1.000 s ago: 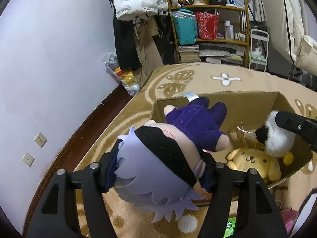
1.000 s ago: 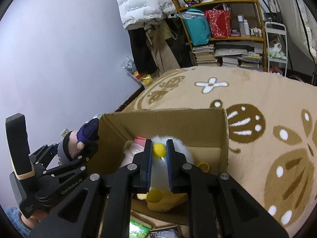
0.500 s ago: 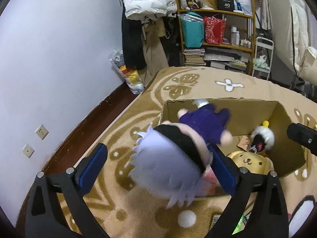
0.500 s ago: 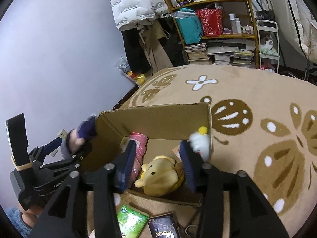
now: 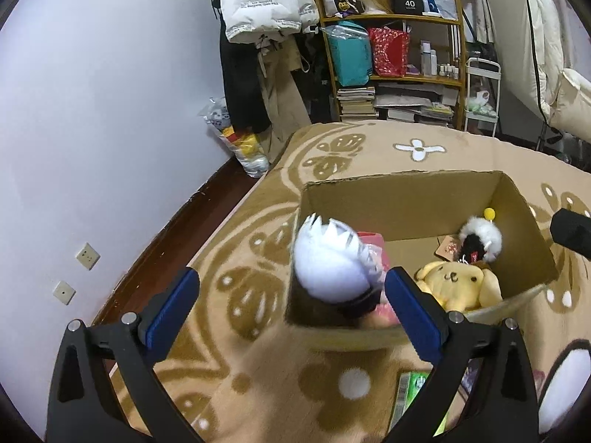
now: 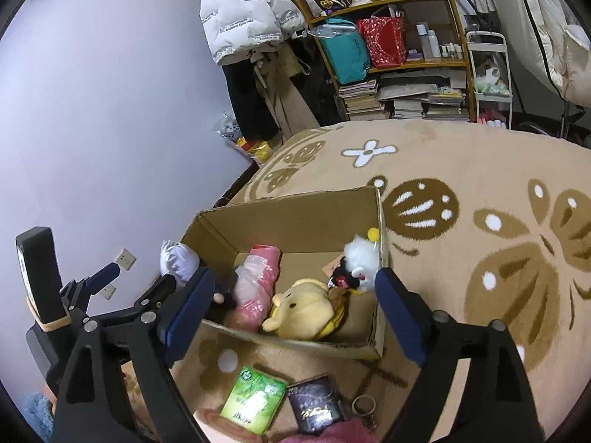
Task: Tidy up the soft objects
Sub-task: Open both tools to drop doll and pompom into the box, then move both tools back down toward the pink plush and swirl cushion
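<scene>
An open cardboard box [image 5: 402, 188] [image 6: 295, 210] stands on the rug. A white-haired doll [image 5: 328, 262] [image 6: 177, 258] lies head-up at the box's left end, past my open, empty left gripper [image 5: 291, 302]. A yellow dog plush [image 5: 458, 284] [image 6: 303, 306], a white fluffy plush with a yellow pompom [image 5: 480, 236] [image 6: 360, 258] and a pink wrapped item [image 6: 255, 284] lie in the box. My right gripper [image 6: 291, 302] is open and empty above the box's near side.
A green packet [image 6: 255, 402], a dark card pack [image 6: 314, 402] and a key ring [image 6: 364, 404] lie on the rug in front of the box. A crowded shelf [image 5: 391, 55], hanging coats [image 5: 258, 37] and the wall stand behind.
Both grippers opened and pulled back. The left let go of the white-haired doll, which dropped into the box's left end. The right let go of the white fluffy plush, now lying in the box.
</scene>
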Available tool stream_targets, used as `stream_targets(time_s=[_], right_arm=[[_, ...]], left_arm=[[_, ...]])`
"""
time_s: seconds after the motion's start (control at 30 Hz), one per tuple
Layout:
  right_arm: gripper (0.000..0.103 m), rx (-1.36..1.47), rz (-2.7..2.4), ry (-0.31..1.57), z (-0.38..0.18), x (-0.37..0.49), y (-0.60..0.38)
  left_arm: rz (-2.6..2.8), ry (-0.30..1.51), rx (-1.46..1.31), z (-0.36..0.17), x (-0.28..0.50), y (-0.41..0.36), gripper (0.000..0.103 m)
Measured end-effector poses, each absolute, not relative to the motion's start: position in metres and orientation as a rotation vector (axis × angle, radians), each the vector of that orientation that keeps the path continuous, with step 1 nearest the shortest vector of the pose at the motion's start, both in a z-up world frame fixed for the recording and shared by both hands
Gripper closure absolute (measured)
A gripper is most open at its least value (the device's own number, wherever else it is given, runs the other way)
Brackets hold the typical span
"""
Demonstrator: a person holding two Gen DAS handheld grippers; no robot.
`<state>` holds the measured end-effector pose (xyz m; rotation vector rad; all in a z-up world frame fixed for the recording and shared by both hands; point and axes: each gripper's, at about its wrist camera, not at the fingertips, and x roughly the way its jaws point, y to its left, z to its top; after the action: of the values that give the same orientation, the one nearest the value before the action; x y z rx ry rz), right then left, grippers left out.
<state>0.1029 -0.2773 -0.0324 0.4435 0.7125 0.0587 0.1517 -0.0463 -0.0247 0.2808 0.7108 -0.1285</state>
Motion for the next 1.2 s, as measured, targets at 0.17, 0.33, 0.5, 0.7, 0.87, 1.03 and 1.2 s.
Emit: stream_targets(time_s=[0.17,0.33,0.5,0.7,0.87,1.03,1.2], right_arm=[[0.009,0.422,0.052,0.712,-0.022,0.088,-0.273],[0.004,0.412,0.043,0.694,-0.010,0.067,-0.268],[0.003,0.393,0.036,0.682,0.000,0.047,-0.263],[0.000,0.382,0.027,0.674,0.006,0.024,-0.256],[0.000,0.391,0.018,0.683,0.001,0.009,-0.253],[0.000,0.405,0.003,0.699,-0.007,-0.001,-0.253],[0.000,0.420,-0.004,0.725,-0.018,-0.004,-0.251]], left_arm=[[-0.118,0.711,0.272,-0.014,0.126,-0.031,0.003],[-0.089,0.673,0.273,-0.007,0.102,-0.023,0.003],[-0.096,0.672,0.250,-0.001,0.083,-0.016,0.003],[-0.102,0.672,0.253,-0.002,0.060,-0.006,0.003],[-0.111,0.693,0.232,-0.004,0.048,-0.001,0.003],[-0.120,0.713,0.235,-0.008,0.038,-0.002,0.003],[-0.133,0.758,0.248,-0.019,0.033,-0.006,0.003]])
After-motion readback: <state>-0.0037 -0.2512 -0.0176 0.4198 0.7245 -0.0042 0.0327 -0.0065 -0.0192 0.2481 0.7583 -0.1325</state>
